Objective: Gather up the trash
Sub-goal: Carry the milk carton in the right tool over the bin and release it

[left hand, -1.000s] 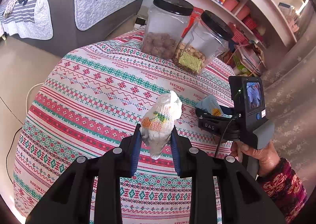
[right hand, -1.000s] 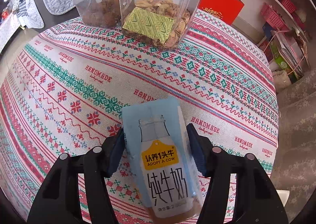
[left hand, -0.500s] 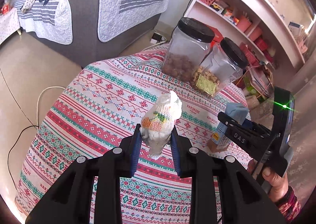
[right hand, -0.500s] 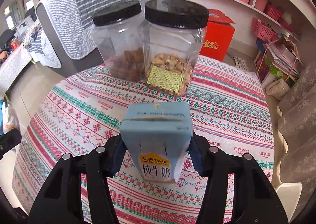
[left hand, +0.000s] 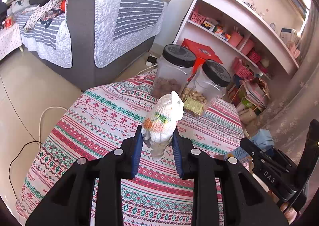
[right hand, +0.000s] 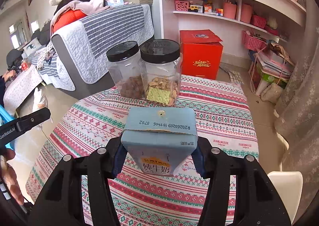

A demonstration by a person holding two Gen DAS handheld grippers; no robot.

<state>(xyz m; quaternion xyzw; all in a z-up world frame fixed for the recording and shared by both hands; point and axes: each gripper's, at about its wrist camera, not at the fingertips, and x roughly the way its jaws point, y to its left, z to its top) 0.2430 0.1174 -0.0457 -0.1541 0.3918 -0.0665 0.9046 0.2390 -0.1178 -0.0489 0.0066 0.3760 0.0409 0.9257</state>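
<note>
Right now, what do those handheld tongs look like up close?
Both are matte black plastic with two chunky fingers, silver screws on top and blue pads inside the tips. The left tongs show white "GenRobot.AI" lettering on one finger; the right tongs carry "DAS" on one finger.

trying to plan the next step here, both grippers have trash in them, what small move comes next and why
Probably carry both pieces away from the table toward wherever the trash goes; no bin shows in either view. The left gripper is clamped on the crumpled wrapper, the right gripper on the blue milk carton, and only two lidded jars remain on the cloth.
</note>
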